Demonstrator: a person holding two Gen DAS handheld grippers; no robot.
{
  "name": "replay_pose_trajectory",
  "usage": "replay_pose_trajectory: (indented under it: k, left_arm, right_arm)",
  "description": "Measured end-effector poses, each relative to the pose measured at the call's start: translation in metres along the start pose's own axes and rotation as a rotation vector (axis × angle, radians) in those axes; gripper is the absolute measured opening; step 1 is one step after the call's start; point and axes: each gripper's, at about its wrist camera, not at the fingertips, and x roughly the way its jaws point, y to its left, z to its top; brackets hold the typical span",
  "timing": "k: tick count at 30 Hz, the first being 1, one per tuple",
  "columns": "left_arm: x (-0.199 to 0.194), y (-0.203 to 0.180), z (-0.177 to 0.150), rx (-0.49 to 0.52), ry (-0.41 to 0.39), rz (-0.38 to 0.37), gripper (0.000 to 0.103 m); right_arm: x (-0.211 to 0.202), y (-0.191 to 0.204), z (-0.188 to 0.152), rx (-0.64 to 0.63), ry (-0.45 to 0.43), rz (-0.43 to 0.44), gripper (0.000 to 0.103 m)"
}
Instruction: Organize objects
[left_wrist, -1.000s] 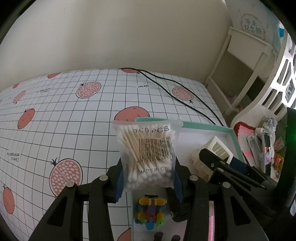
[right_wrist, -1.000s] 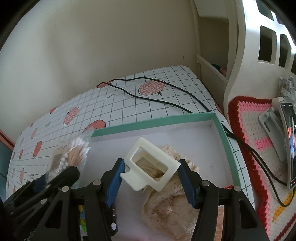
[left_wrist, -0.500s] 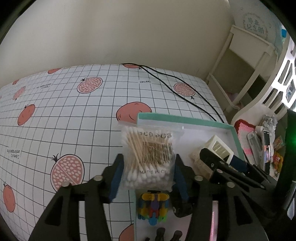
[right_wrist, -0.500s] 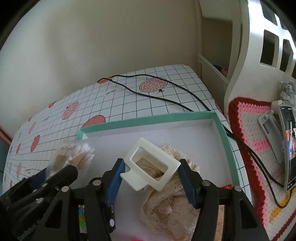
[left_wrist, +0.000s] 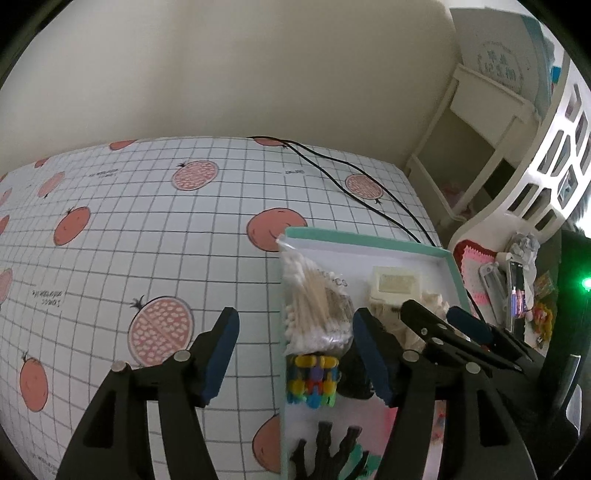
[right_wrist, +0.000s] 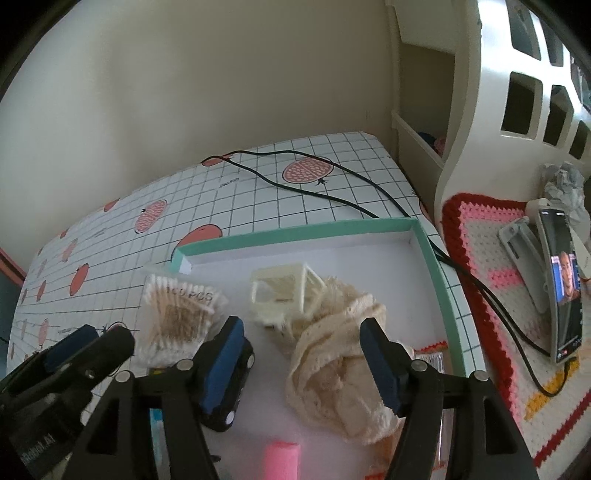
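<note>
Swab bag (left_wrist: 314, 306) lies in tray (left_wrist: 369, 244), near-left corner, partly on the rim. Judged light, crinkly and slippery; best pinched at the flat top edge. Print reads "100 PCS". Plastic frame (right_wrist: 282, 295) tilted on lace cloth (right_wrist: 340, 369). Left gripper (left_wrist: 295, 354) and right gripper (right_wrist: 303, 354): wide apart, empty.

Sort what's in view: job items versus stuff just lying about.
Job: swab bag, white frame, lace cloth, toy car, block toy, all in the tray.
Lying about: cable, phone, crochet mat.
</note>
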Motion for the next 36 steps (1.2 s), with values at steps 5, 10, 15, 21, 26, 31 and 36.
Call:
replay_pose_trajectory:
  k: [5, 10, 15, 21, 26, 31, 36]
  left_arm:
    - [-0.012, 0.010, -0.007, -0.032, 0.004, 0.014, 0.074]
    - [-0.021, 0.020, -0.016, -0.066, 0.004, 0.023, 0.082]
    - [-0.034, 0.031, -0.022, -0.082, -0.023, 0.051, 0.096]
    - [-0.045, 0.043, -0.030, -0.103, -0.040, 0.086, 0.103]
    - [-0.058, 0.051, -0.037, -0.114, -0.061, 0.116, 0.103]
    - [-0.068, 0.055, -0.046, -0.102, -0.056, 0.134, 0.103]
    - [-0.079, 0.060, -0.053, -0.091, -0.053, 0.154, 0.103]
  right_arm:
    - [-0.012, 0.006, -0.007, -0.009, 0.000, -0.003, 0.080]
    - [-0.025, 0.012, -0.014, -0.032, -0.003, -0.014, 0.080]
    - [-0.035, 0.013, -0.023, -0.025, 0.001, -0.004, 0.082]
    - [-0.046, 0.015, -0.033, -0.032, -0.008, -0.005, 0.100]
    - [-0.055, 0.018, -0.040, -0.034, -0.015, -0.001, 0.103]
    - [-0.064, 0.020, -0.051, -0.017, -0.013, 0.008, 0.103]
    - [-0.075, 0.027, -0.063, -0.040, -0.006, 0.000, 0.103]
